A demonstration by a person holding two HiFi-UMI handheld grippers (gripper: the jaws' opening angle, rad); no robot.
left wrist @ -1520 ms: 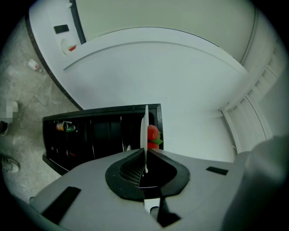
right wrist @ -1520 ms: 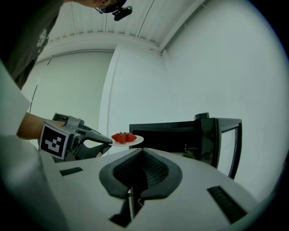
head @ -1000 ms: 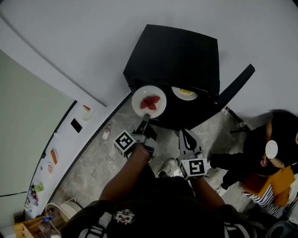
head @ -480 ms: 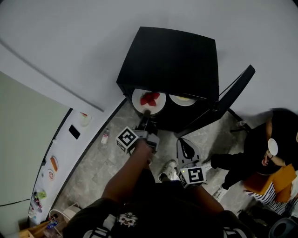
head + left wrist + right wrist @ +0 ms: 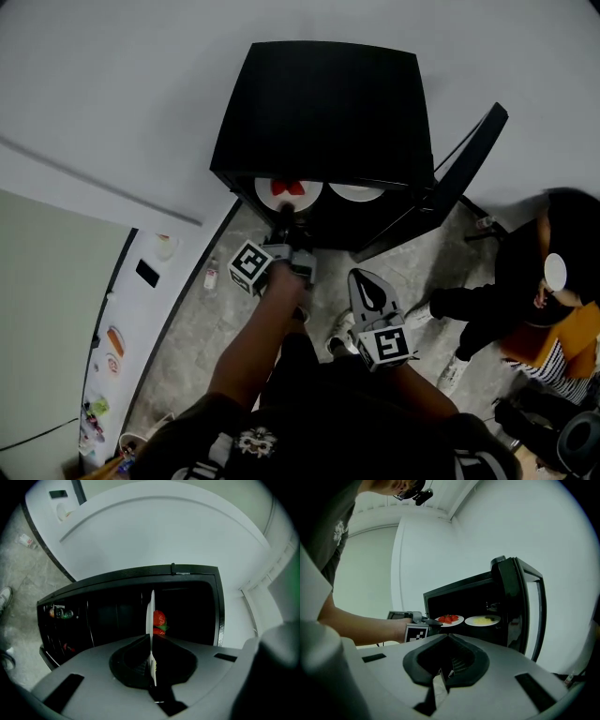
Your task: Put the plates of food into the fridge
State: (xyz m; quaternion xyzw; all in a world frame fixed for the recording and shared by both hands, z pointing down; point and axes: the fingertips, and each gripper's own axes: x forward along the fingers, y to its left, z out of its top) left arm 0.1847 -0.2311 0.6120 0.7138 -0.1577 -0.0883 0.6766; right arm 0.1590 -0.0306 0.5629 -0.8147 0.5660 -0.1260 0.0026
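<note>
A small black fridge stands open, its door swung to the right. My left gripper is shut on the near rim of a white plate with red food, and the plate is partly inside the fridge. In the left gripper view the plate shows edge-on between the pads, the red food beyond it. A second plate with yellow food lies inside to its right. My right gripper hangs back, shut and empty. The right gripper view shows both plates side by side on a shelf.
A person sits on the floor at the right, near the open door. A white counter with small items runs along the left, and a small bottle lies on the floor beside it. Bottles stand in the door shelf.
My left gripper has carried the plate of red food forward, from in front of the fridge to partly inside it, next to the yellow plate. The right gripper has stayed back.
</note>
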